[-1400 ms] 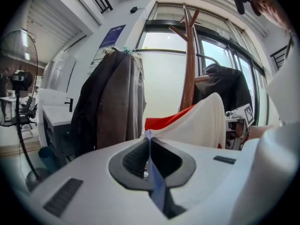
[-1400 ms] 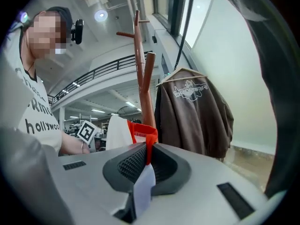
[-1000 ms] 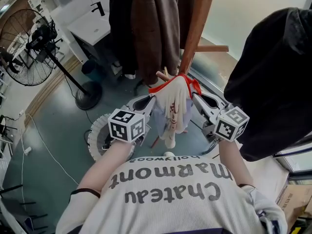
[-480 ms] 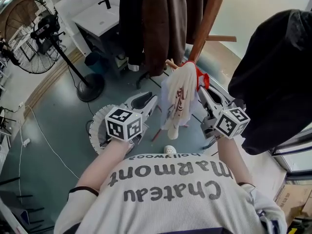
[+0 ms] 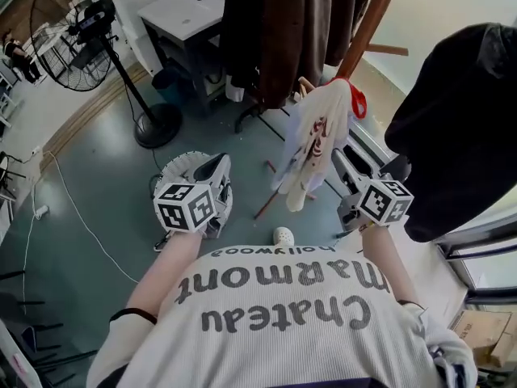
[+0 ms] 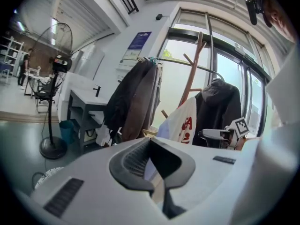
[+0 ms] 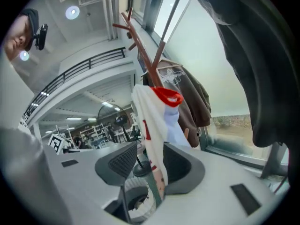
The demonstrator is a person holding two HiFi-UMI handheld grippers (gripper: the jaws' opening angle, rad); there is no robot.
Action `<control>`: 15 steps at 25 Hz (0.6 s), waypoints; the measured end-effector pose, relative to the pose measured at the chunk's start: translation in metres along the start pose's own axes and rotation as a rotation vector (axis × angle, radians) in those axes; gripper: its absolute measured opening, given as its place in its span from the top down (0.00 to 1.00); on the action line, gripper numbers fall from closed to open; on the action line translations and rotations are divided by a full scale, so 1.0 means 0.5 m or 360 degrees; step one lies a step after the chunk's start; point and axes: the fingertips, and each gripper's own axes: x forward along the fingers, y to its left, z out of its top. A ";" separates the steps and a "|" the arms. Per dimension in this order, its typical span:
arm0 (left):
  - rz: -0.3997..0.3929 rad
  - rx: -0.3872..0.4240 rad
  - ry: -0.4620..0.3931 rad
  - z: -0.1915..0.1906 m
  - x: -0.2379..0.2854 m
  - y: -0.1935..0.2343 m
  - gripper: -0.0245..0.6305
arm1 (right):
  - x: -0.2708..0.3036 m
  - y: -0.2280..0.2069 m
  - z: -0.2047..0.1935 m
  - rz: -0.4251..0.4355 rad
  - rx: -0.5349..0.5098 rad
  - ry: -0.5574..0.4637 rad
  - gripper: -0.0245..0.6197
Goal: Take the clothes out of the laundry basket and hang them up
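- Plainly, the white shirt [image 5: 319, 136] with a red collar hangs on the wooden coat stand [image 5: 373, 10], next to a brown coat [image 5: 283, 31]. The collar covers the top of the shirt, so I cannot tell what carries it there.
- The left gripper [image 5: 212, 170] is over the white laundry basket [image 5: 166, 176], well apart from the shirt. In the left gripper view its jaws have just been closing. The pads now meet at the tips and nothing is between them.
- The right gripper [image 5: 343, 164] is just beside the lower part of the shirt. In the right gripper view its jaws have just been opening and they stand apart, released. The shirt cloth hangs down in the gap, closer to the right-hand pad. I cannot tell if it touches that pad.
- The inside of the laundry basket is mostly hidden under the left gripper and its marker cube, so its content cannot be made out.
- A large black garment [image 5: 460, 111] fills the right side, and the edge of the head view cuts it off. Its support is not visible.
- A standing fan [image 5: 77, 23] at the upper left is also partly cut off.
- A small white thing [image 5: 283, 235] lies on the floor, half hidden by the person's chest. I cannot tell what it is.
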 end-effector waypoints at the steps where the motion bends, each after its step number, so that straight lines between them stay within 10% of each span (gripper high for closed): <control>1: 0.0028 -0.0027 -0.0013 -0.005 -0.024 0.016 0.95 | 0.004 0.013 -0.024 -0.0007 -0.0033 0.0061 0.68; 15: 0.0771 -0.0517 -0.0107 -0.258 -0.418 0.315 0.95 | 0.203 0.265 -0.387 0.0316 -0.0089 0.0785 0.90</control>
